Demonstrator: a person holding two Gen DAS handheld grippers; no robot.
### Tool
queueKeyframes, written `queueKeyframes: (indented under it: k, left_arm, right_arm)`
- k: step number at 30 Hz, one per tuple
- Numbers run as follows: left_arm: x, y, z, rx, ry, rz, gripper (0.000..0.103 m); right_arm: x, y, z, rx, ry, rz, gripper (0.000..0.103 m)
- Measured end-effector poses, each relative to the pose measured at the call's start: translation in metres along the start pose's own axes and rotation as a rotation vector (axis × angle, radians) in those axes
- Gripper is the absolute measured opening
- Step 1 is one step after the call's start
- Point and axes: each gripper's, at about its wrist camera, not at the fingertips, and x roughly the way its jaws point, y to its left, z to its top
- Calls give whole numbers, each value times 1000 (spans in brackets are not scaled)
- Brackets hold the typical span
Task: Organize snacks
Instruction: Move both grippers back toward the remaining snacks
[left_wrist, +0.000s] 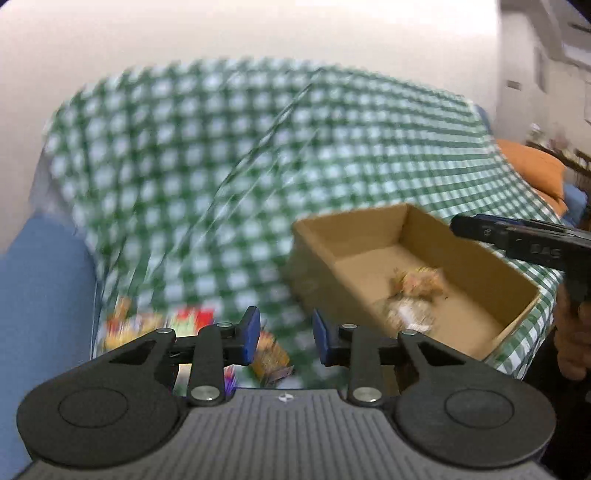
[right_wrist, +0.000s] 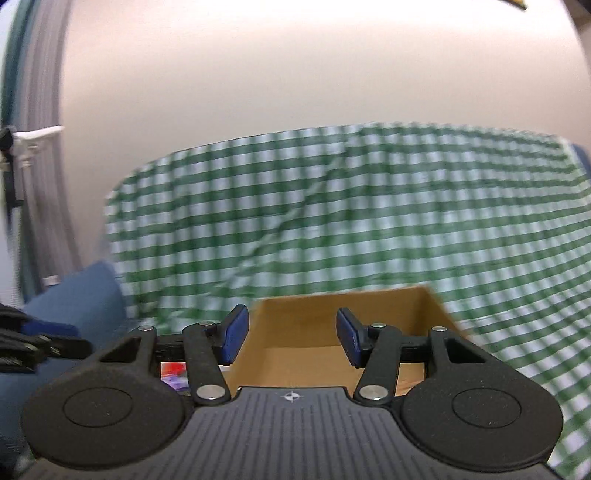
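A: How many boxes?
B: One open brown cardboard box (left_wrist: 417, 280) at the green-checked cloth's (left_wrist: 207, 166) right edge, two blurred snack packets (left_wrist: 417, 284) inside.
A: The claws?
B: Left gripper (left_wrist: 285, 338) and right gripper (right_wrist: 291, 338) both released, empty.

Left wrist camera: sits behind my left gripper (left_wrist: 286, 338), angled downward across the green-and-white checked cloth (left_wrist: 207, 177), with the open brown cardboard box (left_wrist: 476, 266) near, lower right. My right gripper (left_wrist: 517, 240) enters at that edge.
Right wrist camera: sits behind my right gripper (right_wrist: 291, 338), facing nearly level toward a plain pale wall (right_wrist: 314, 74), close over the box (right_wrist: 299, 321).
Shared: box, cloth (right_wrist: 369, 206), blue upholstery (left_wrist: 40, 295) (right_wrist: 77, 299).
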Motion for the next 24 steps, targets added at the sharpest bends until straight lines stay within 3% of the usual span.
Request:
queueKeyframes:
  k: [4, 7, 10, 12, 20, 24]
  left_arm:
    - [9, 37, -29, -189, 52, 0, 35]
    - [3, 57, -46, -255, -33, 11, 35]
    - [9, 71, -52, -313, -37, 81, 35]
    - [12, 80, -50, -358, -50, 75, 35]
    - [34, 103, -52, -425, -1, 87, 35]
    - [45, 108, -52, -445, -11, 112, 35]
  right_arm:
    - [8, 37, -10, 13, 54, 104, 52]
    - [15, 61, -22, 3, 96, 151, 50]
    - [25, 83, -35, -26, 137, 179, 49]
    - [32, 99, -42, -46, 159, 197, 49]
    - [69, 152, -68, -170, 223, 239, 49]
    - [95, 165, -76, -190, 265, 209, 49]
